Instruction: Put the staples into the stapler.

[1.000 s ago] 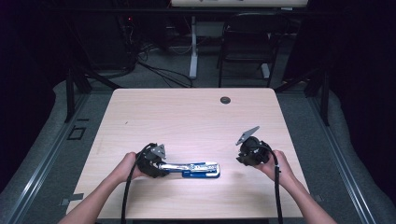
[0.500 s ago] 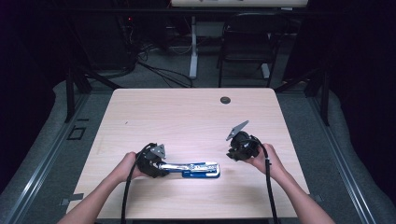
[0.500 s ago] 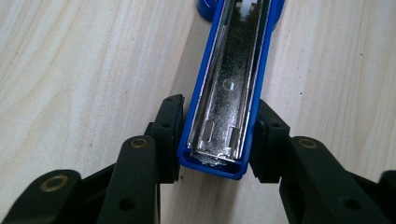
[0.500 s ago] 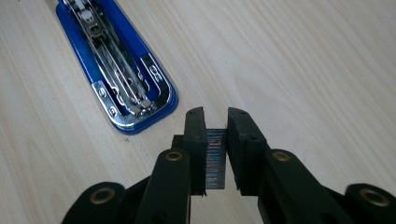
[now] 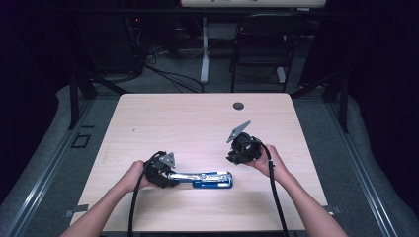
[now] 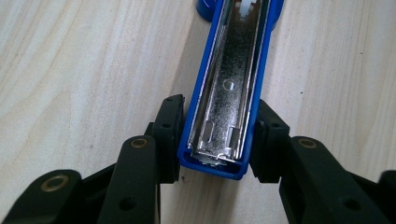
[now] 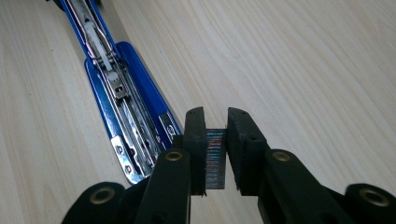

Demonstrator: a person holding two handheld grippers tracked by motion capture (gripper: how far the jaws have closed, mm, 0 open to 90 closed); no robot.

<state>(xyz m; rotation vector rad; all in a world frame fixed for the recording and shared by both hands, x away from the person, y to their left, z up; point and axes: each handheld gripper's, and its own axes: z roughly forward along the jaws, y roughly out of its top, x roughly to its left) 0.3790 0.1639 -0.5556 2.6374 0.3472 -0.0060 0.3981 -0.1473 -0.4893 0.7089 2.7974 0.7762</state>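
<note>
Stapler, blue with its top swung open, is lying flat on the near part of the table, and much of it is cut off: in the left gripper view its far end is running out of the top of the picture, and in the right gripper view its other end is leaving at the upper left corner. From the high view its detail is too small to read beyond a shiny metal arm and a blue base. Up close, the silver channel inside the blue shell is showing a round hole and two slots, and the loading rail is carrying a white plastic pusher. The left gripper is pinching the end of the blue shell, one black pad pressing on each side. The right gripper is hanging just beside the open rail, jaws squeezing a small strip of staples whose lower end is hidden between the pads
</note>
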